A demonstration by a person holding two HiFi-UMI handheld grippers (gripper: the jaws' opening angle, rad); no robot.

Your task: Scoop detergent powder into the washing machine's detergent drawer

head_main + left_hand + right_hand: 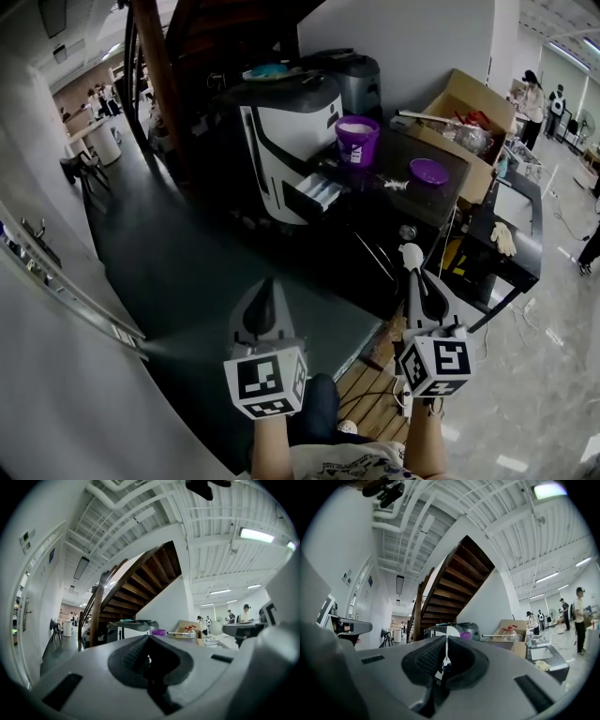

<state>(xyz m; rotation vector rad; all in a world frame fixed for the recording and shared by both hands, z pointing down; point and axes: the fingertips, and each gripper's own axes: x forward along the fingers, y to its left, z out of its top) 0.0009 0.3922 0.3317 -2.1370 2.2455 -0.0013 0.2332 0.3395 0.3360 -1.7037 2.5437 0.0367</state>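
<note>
The white-and-black washing machine stands at the far side of the dark table, its detergent drawer pulled open toward me. To its right is an open purple tub of white detergent powder, and the tub's purple lid lies further right. My right gripper is shut on the thin handle of a white scoop, held off the table's right edge, well short of the tub. Low over the near table, my left gripper is shut and holds nothing.
An open cardboard box of clutter sits at the table's back right. A black cart stands to the right. A dark wooden staircase rises behind the machine. A small round knob lies near the table's right edge. People stand far off at the right.
</note>
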